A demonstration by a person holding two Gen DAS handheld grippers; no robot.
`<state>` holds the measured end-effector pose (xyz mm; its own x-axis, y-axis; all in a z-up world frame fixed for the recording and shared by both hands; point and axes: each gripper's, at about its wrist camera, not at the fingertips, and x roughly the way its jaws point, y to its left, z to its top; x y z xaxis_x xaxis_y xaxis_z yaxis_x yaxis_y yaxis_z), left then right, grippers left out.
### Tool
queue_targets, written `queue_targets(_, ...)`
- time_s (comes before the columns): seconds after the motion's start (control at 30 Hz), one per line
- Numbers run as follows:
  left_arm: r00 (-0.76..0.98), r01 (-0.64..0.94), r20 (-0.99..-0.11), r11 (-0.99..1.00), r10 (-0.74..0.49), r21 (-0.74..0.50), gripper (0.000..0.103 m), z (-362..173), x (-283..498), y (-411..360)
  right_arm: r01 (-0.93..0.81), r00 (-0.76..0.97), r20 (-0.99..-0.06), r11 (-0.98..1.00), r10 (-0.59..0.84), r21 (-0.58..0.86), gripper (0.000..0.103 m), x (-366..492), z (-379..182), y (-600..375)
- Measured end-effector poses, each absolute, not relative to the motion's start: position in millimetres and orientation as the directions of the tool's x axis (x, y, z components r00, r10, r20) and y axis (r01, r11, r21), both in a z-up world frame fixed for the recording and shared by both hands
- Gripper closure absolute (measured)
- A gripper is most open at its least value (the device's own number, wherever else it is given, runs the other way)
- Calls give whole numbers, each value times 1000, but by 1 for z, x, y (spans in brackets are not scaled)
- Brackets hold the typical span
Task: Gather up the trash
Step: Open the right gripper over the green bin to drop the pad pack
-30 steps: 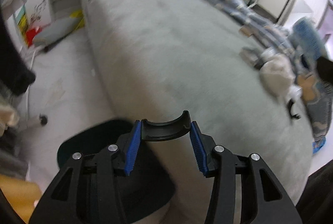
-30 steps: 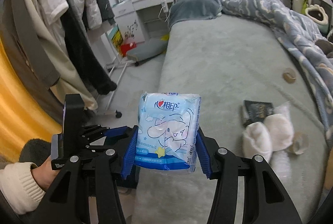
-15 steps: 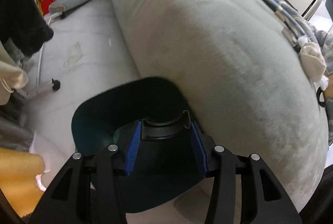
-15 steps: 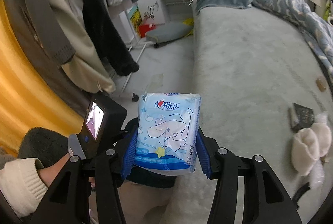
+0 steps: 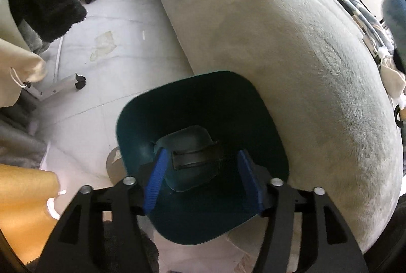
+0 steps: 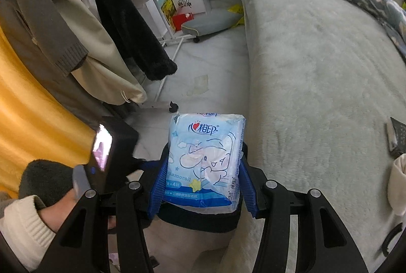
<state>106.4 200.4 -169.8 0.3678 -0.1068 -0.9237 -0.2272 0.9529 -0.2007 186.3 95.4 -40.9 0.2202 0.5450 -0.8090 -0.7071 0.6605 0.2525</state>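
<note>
**Left wrist view: bin by the bed**

A big bed with a soft grey-green cover (image 5: 291, 50) fills the room. A dark teal plastic bin (image 5: 192, 105) stands on the floor, touching it. The left gripper (image 5: 203, 171) hangs over the bin; its jaws have just been opening, and a curved black piece (image 5: 198, 157) lies below, unpinched. The right gripper (image 6: 200, 186) squeezes a small blue-and-white tissue pack (image 6: 205, 159).

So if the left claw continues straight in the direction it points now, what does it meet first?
Most likely the inside of the dark teal bin on the floor beside the bed. The left claw, open after just widening, points down into its mouth, toward the black curved piece lying at the bottom. Depth is unclear.
</note>
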Motion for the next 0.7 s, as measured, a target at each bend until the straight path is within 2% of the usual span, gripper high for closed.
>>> queue_targets(0.03, 374, -227, -921, 952, -109, -205, 29, -168, 104, 204, -709, 219, -815, 661, 537, 245, 50, 186, -45, 97)
queue_targets(0.13, 394, -223, -913, 953, -104, -204, 25, -163, 98, 213, -708, 212, -828, 666, 519, 235, 50, 189, -55, 98)
queue_targets(0.33, 467, -228, -880, 950, -85, -213, 24, -140, 89, 226, -718, 192, -832, 652, 520, 242, 50, 189, -67, 105)
queue_targets(0.5, 511, -244, -859, 954, -25, -173, 24, -117, 88, 233, -725, 166, -853, 648, 495, 235, 50, 188, -83, 117)
queue_targets(0.7, 607, -248, -794, 945, -21, -214, 24, -82, 90, 240, -746, 142, -881, 634, 451, 204, 50, 184, -104, 132)
